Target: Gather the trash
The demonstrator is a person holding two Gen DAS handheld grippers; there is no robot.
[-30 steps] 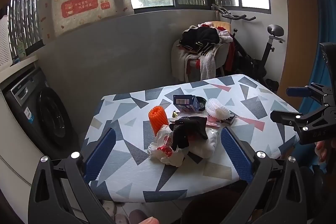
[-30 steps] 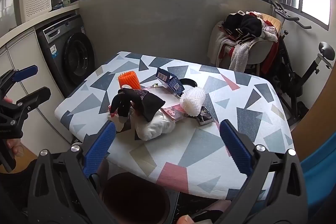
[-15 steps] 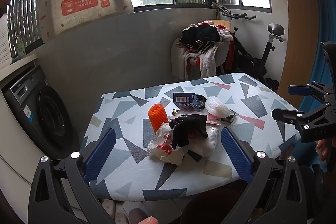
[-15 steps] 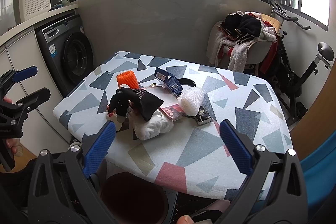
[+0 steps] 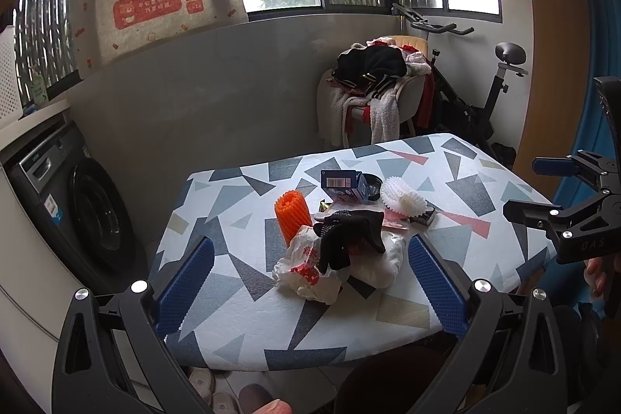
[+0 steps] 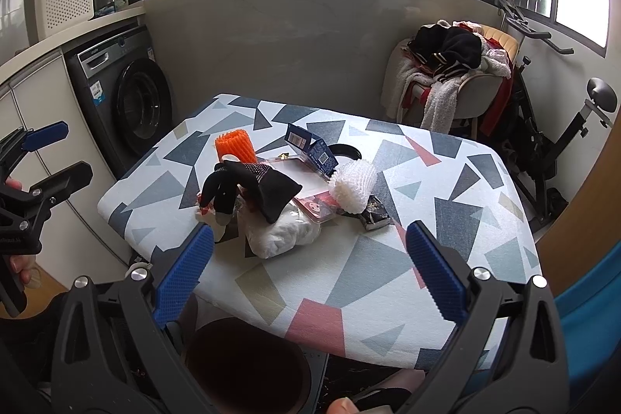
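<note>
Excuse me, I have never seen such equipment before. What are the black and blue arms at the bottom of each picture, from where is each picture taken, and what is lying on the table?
There is no robot. A person holds a two-finger clamp in each hand, and a wide-angle camera on each looks forward along the blue-padded fingers. One picture is from the left tool, the other from the right tool. Each also shows the other tool at its edge. Both are open and hold nothing.

On the patterned table lies a heap of trash: an orange foam net, a white foam net, a blue box, a black glove on white plastic bags, and small wrappers.
</note>
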